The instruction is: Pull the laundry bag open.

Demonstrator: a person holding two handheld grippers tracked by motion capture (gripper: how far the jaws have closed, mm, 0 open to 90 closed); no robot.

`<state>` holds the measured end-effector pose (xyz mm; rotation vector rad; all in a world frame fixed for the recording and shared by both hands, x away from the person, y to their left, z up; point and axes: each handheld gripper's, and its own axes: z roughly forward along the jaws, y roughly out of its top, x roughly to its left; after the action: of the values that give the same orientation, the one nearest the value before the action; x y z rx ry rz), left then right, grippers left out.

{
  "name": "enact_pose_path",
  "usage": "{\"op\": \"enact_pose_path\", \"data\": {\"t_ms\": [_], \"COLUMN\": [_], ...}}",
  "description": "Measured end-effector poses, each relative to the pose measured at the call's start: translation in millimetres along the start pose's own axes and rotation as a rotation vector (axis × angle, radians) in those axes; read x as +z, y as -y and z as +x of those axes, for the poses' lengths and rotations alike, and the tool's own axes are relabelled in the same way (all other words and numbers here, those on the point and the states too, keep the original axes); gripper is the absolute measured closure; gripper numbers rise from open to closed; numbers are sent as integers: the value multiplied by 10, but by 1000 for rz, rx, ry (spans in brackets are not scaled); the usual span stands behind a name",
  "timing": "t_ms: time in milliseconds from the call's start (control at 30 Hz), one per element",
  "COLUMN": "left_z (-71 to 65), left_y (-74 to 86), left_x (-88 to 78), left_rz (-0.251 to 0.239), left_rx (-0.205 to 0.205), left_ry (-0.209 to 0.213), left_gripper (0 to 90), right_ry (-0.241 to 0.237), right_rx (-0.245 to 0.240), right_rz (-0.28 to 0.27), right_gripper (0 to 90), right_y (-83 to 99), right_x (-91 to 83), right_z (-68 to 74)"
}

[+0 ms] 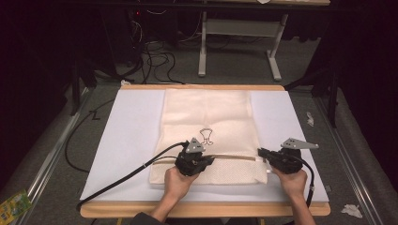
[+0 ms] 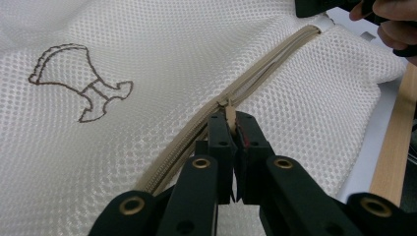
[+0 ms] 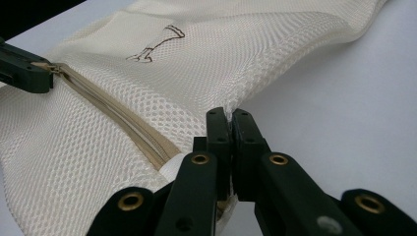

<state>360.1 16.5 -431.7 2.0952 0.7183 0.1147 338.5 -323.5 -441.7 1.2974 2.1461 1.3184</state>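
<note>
1. I see a cream mesh bag (image 1: 206, 117) with a fine honeycomb weave; the far part looks smoother and paler.
2. Its zipper (image 2: 265, 64) is beige, a shade darker than the mesh.
3. A dark brown outline figure (image 2: 81, 83) is drawn on the bag.
4. Both the left gripper (image 2: 231, 125) and the right gripper (image 3: 230, 118) are black with brass-coloured rivets.
5. The table (image 1: 131, 126) is white, edged in light wood.

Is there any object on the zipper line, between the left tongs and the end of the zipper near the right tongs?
Nothing visible. The left tongs grip the zipper pull, and the zipper ahead lies bare on the mesh bag. The right tongs pinch the bag's edge beside the zipper's end.
</note>
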Motion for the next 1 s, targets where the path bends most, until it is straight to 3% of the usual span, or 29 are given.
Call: {"op": "enact_pose_path", "data": {"t_ms": [767,1000], "left_z": [42,96], "left_y": [11,59], "left_x": [-63,-115], "left_rz": [-14,-16], "left_rx": [-12,-25], "left_ry": [-5,-16], "left_gripper": [872,872], "right_ry": [1,9], "right_rx": [-3,15], "right_rz": [3,7], "right_gripper": [889,890], "right_y": [-6,25], "right_x": [-6,-6], "right_z": [-1,-27]}}
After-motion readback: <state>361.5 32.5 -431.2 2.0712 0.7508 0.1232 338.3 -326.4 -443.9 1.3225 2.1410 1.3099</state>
